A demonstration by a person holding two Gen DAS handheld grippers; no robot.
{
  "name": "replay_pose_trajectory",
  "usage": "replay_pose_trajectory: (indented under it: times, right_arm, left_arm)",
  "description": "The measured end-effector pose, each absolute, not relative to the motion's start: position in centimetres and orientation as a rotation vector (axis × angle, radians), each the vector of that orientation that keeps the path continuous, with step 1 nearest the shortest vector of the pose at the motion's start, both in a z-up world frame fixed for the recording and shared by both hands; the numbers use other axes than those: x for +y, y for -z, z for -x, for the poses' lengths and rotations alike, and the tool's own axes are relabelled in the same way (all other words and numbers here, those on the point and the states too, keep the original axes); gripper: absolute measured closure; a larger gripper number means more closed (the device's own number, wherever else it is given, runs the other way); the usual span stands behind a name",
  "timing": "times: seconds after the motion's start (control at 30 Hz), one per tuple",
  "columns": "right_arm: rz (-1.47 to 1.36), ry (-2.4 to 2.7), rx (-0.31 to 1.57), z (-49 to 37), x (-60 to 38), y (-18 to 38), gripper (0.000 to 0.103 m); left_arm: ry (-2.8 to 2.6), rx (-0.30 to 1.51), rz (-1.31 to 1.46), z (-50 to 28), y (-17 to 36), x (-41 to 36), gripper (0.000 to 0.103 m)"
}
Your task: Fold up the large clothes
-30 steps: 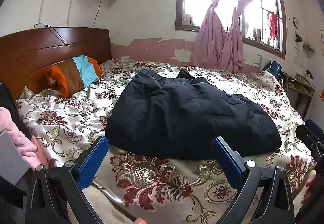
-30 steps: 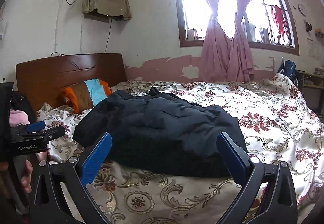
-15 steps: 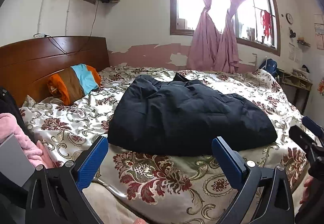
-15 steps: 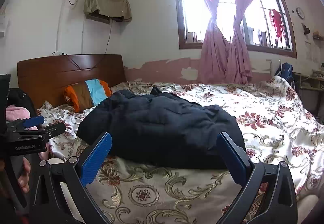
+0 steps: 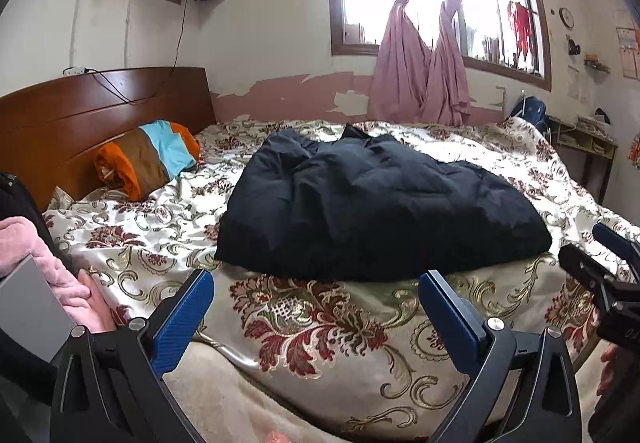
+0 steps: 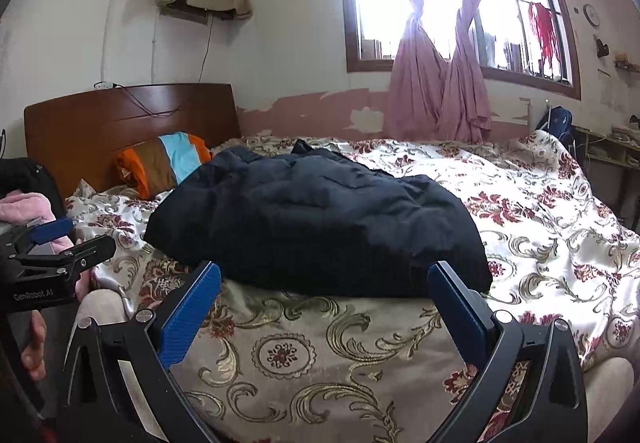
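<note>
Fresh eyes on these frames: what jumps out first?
A bulky dark jacket lies heaped mid-bed on the floral bedspread. A striped orange, brown and blue pillow rests against the wooden headboard, and pink curtains are knotted at the bright window behind. Both hand-held grippers are open and empty.

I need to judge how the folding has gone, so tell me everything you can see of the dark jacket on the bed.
The dark jacket is navy or near-black, puffy and quilted-looking, likely a padded coat. It lies in a compact, roughly rectangular bundle with a thick, rounded near edge, its surface creased. A small dark flap sticks up at its far edge. It rests on the floral bedspread near the bed's middle, apart from the striped pillow. Neither the left gripper nor the right gripper touches it; both jaws stand open, short of it.
</note>
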State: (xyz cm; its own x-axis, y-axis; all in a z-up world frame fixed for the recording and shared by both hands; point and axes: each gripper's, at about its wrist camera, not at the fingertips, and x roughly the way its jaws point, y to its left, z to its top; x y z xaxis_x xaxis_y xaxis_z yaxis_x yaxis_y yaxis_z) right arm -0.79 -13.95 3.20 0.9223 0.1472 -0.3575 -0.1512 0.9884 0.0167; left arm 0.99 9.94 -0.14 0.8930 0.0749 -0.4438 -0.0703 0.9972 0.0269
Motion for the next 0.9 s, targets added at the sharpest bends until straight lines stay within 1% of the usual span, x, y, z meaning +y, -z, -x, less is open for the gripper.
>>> replay_pose_trajectory:
  times: [0.17, 0.9]
  right_arm:
    - [0.005, -0.13, 0.383, 0.52, -14.13, -2.92, 0.002]
    - [0.004, -0.122, 0.41, 0.35, -13.44, -2.53, 0.002]
  left_arm:
    - [-0.083, 0.483, -0.002, -1.22, 0.75, 10.23, 0.0]
    - [-0.085, 0.477, -0.019, -1.18, 0.68, 10.18, 0.0]
